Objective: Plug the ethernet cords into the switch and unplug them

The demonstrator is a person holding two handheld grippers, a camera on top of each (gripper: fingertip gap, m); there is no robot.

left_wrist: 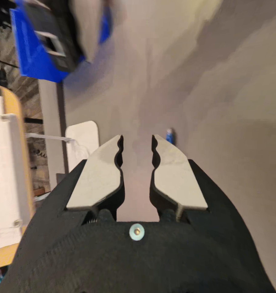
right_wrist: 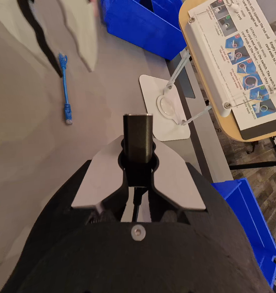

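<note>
Right tongs point(right_wrist: 138, 150): closed on the switch, pads pressed to both its sides.
Switch point(right_wrist: 138, 134): dark metal box, upright between the fingers, its far end sticking out past the tips; a thin black lead hangs from its near end.
Left tongs point(left_wrist: 137, 142): partly open, nothing between the pads, only bare surface behind the gap.
Surface point(right_wrist: 31, 142): grey, carries everything here.
Cord point(right_wrist: 65, 88): short, blue, lying flat on the surface to the left of the switch and well apart from it, unplugged; its tip shows just right of the left tongs' tip in the left wrist view.
Stand point(right_wrist: 164, 107): white plate base, just right of the switch, at the surface's right edge.
Sheet point(right_wrist: 245, 63): printed, on a tan board, far right.
Bins point(right_wrist: 142, 27): blue, far side; another near right.
</note>
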